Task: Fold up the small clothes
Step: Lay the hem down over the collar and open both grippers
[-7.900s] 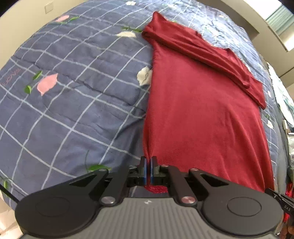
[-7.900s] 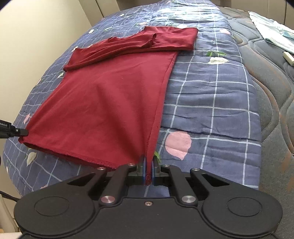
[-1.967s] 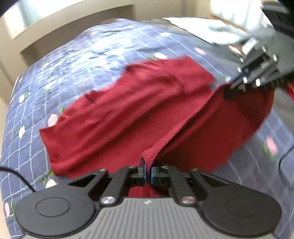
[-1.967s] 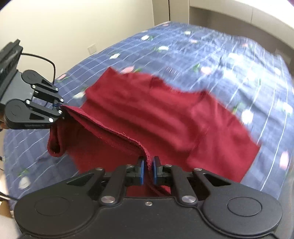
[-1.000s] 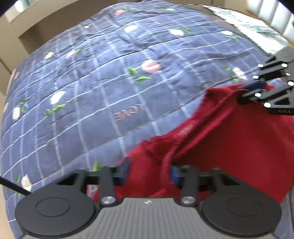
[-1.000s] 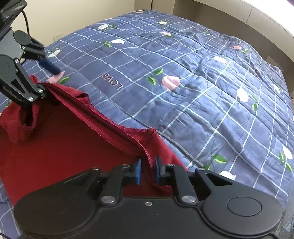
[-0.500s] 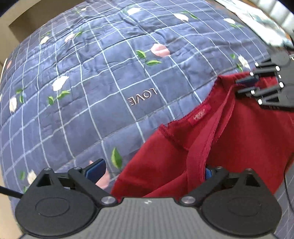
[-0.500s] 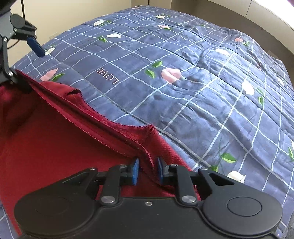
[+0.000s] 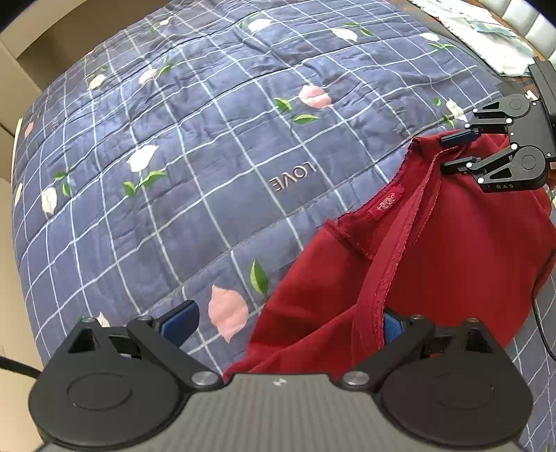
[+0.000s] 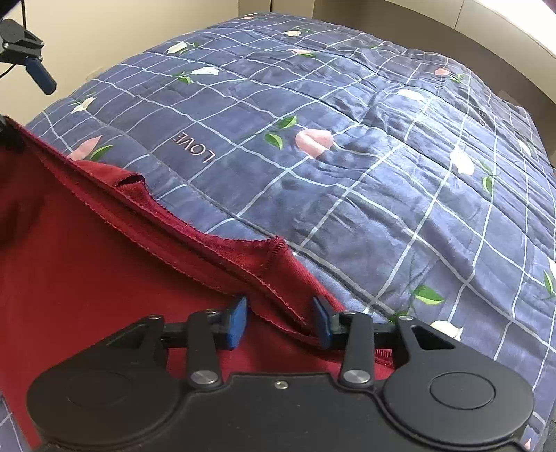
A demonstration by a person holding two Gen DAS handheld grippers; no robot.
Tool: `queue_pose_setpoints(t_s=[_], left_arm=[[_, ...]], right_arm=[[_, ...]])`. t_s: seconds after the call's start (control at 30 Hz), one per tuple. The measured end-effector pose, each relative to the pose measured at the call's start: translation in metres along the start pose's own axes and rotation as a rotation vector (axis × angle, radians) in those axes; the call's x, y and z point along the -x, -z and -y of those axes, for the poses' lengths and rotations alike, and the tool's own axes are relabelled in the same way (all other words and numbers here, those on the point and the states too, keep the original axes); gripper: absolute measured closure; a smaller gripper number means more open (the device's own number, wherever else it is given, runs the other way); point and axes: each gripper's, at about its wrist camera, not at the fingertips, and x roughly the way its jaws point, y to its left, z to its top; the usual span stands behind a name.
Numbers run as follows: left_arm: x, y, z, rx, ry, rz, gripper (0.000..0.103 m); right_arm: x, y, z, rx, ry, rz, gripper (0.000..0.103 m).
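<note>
A dark red garment (image 9: pixel 451 243) lies folded over on the quilt, its raw hem on top near the neck label. My left gripper (image 9: pixel 285 323) stands wide open above the garment's left corner; the hem drapes over its right pad and nothing is pinched. In the right wrist view my right gripper (image 10: pixel 279 327) is opening its jaws. The hem of the garment (image 10: pixel 87 260) lies loose between the blue pads (image 10: pixel 238 327), which do not press on it. Each gripper shows in the other's view: the right gripper (image 9: pixel 455 153) and the left gripper (image 10: pixel 21 104).
The navy checked quilt (image 9: pixel 173 208) with flowers and a "LOVE" print (image 10: pixel 194 149) stretches away beyond the garment. A pale cloth (image 9: pixel 486 41) lies at the far right of the bed. A cream wall (image 10: pixel 139 24) stands behind the bed.
The left jaws spread wide and let the hem drop, and the left gripper lifted away. The right jaws parted from the hem they pinched. The garment settled onto the quilt.
</note>
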Motion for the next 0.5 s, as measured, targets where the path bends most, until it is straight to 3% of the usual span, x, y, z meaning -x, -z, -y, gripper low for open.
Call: queue_pose_setpoints(t_s=[0.3, 0.4, 0.5], left_arm=[[0.021, 0.005, -0.009, -0.029, -0.021, -0.022, 0.001], [0.027, 0.007, -0.016, -0.046, -0.127, -0.036, 0.001], [0.027, 0.013, -0.024, 0.009, -0.146, -0.039, 0.001]], right_arm=[[-0.004, -0.001, 0.001, 0.003, 0.005, -0.012, 0.06], [-0.003, -0.001, 0.001, -0.014, 0.011, 0.0, 0.058], [0.005, 0.0, 0.001, -0.025, 0.03, 0.05, 0.041]])
